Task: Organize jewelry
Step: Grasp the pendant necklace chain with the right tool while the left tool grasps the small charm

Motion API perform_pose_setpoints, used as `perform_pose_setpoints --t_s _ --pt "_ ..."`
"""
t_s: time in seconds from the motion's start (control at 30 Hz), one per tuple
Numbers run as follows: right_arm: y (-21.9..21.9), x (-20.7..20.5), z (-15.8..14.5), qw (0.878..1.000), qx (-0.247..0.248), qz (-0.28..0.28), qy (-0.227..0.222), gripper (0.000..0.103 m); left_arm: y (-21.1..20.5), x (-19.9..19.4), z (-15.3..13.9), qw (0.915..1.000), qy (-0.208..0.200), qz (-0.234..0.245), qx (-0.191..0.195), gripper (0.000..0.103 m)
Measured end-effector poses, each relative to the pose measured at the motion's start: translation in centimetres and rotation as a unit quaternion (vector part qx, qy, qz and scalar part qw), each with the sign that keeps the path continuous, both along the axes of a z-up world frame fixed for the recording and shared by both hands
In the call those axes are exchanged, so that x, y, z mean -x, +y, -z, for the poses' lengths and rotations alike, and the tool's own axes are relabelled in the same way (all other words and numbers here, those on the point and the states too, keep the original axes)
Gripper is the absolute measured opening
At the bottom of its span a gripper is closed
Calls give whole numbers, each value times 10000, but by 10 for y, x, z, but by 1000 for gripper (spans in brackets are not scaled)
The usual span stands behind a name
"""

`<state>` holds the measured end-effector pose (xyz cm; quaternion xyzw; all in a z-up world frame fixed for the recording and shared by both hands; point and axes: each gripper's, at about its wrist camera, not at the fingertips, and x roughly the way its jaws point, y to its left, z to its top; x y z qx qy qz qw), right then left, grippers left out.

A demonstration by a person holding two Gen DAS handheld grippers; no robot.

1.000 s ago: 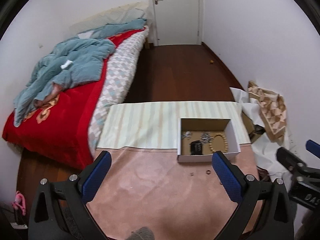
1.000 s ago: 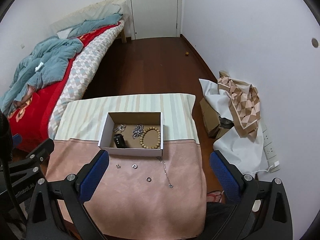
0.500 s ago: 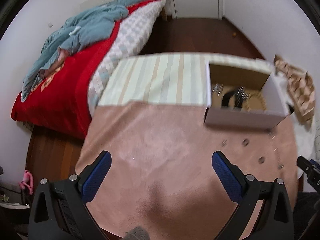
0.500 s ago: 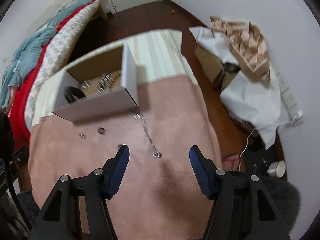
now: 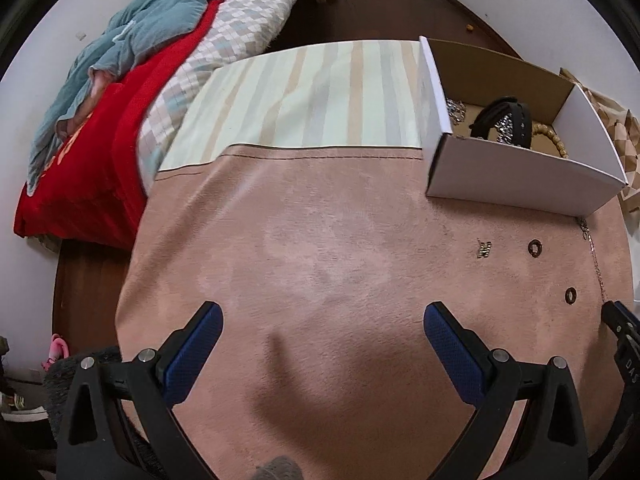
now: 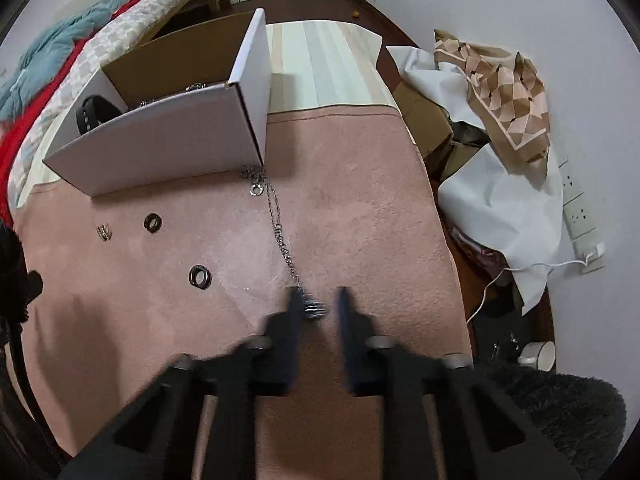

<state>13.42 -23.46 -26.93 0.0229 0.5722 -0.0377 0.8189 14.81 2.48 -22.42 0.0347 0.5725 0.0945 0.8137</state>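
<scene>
Pink cloth (image 6: 360, 208) covers the near half of my table, and a striped cloth (image 5: 320, 96) covers the far half up to the bed (image 5: 100, 128). My white box (image 6: 168, 140) sits across the seam between them and already holds a black strap (image 5: 506, 114), some chains and a bead bracelet (image 5: 554, 140). Loose on the pink cloth in front of it lie a small clip (image 6: 104, 232), two dark rings (image 6: 153, 222) (image 6: 199, 276) and a long silver chain (image 6: 280, 232).

That chain runs from the box's near right corner straight toward my right gripper (image 6: 316, 304), so its long axis lines up with my fingers. Its near end, a small bunched loop, sits between the two fingers, which are narrowed around it but blurred; I judge they have not yet clamped, and cannot say whether they touch it.

My left gripper (image 5: 320, 336) hovers wide open and empty over bare pink cloth, well apart from the chain, so my right hand is nearer. To pick it up I'd pinch that end.
</scene>
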Motion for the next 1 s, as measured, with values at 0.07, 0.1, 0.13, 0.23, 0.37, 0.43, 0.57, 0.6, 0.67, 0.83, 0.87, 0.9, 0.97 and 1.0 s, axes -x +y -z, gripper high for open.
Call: perform_pose_setpoints --t_s 0.07,0.1,0.13,0.23,0.37,0.43,0.57,0.6,0.67,0.83,0.87,0.9,0.97,1.0 --pt "-4 2 1 9999 -132 85 10 10 -4 -4 2 10000 27 55 59 103" --pt "-7 3 0 9996 -221 145 27 10 -7 -5 3 9999 30 90 90 103" --pt "-10 4 0 9993 -302 196 41 10 -10 -8 4 9998 41 118 135 103" --pt "-19 14 -4 9980 -515 351 104 10 -19 -15 5 9994 38 188 280 102" --pt "-23 26 -7 9965 -679 449 166 10 -28 -24 9 9983 92 276 508 102" --pt "-21 30 -10 9966 -667 466 141 10 -34 -29 12 9969 161 335 694 102" --pt "-21 29 -13 9968 -615 496 84 10 -47 -36 19 9949 211 471 870 101" --pt "-22 28 -13 9968 -609 507 81 10 -49 -38 20 9947 216 498 878 96" --pt "-24 27 -12 9966 -601 549 84 10 -55 -41 23 9942 239 560 882 85" --pt "-32 25 -9 9963 -576 627 122 10 -66 -45 28 9934 220 714 865 61" --pt "-34 25 -8 9962 -573 642 128 10 -70 -45 27 9932 187 763 861 55" --pt "-35 25 -7 9962 -562 652 138 10 -73 -46 26 9927 177 810 870 48" --pt "-36 24 -6 9961 -549 676 154 10 -79 -45 23 9922 159 888 861 36" --pt "-35 25 -5 9961 -547 678 162 10 -83 -45 22 9916 146 951 858 28"
